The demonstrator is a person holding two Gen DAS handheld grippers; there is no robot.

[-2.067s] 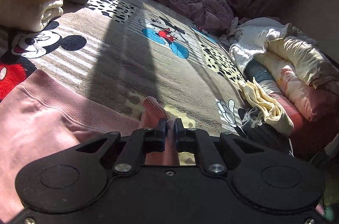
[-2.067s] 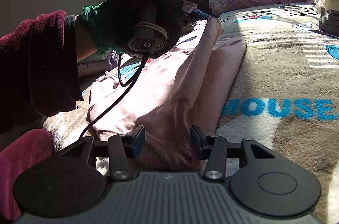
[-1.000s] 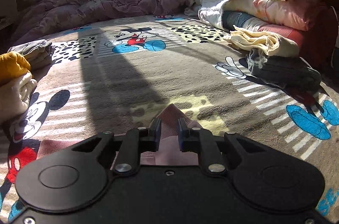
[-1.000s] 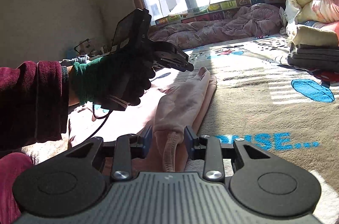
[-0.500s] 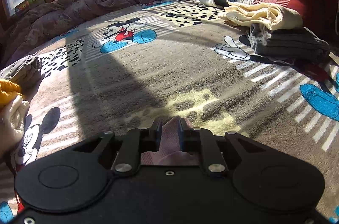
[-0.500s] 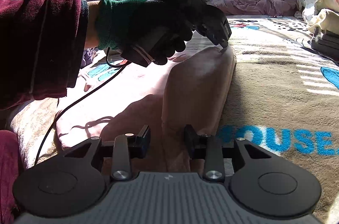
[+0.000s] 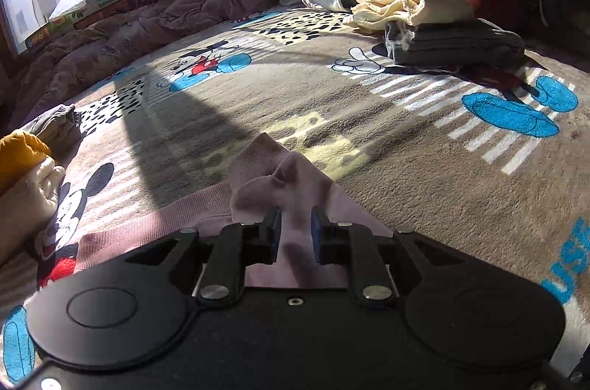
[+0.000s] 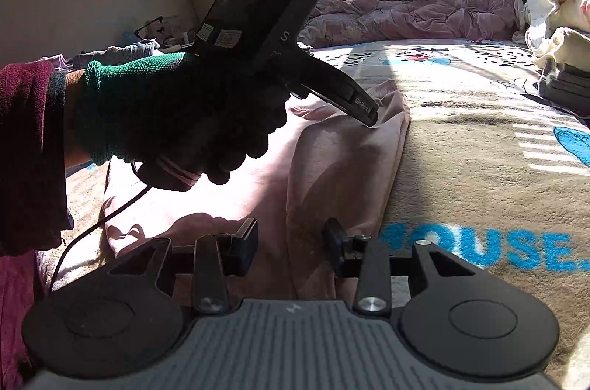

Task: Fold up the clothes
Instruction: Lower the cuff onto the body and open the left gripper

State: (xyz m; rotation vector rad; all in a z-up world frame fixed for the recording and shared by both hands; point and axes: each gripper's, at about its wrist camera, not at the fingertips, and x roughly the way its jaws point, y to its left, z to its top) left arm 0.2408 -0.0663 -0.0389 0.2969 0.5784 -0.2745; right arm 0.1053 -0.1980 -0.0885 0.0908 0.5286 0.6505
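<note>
Already some clothes are done: at the blanket's left edge sits a folded stack (image 7: 25, 176) with a yellow piece on top, and near the right edge a cream and grey pile (image 7: 435, 24). Between them, at the near edge of the cartoon-print blanket (image 7: 405, 146), lies the pink garment (image 8: 332, 161), soft ribbed knit, one side turned over lengthwise but not yet folded small. The left gripper (image 7: 294, 235) has its jaws narrowly spread around a pink corner. The right gripper (image 8: 291, 246) is opening, cloth lying loose between its jaws.
</note>
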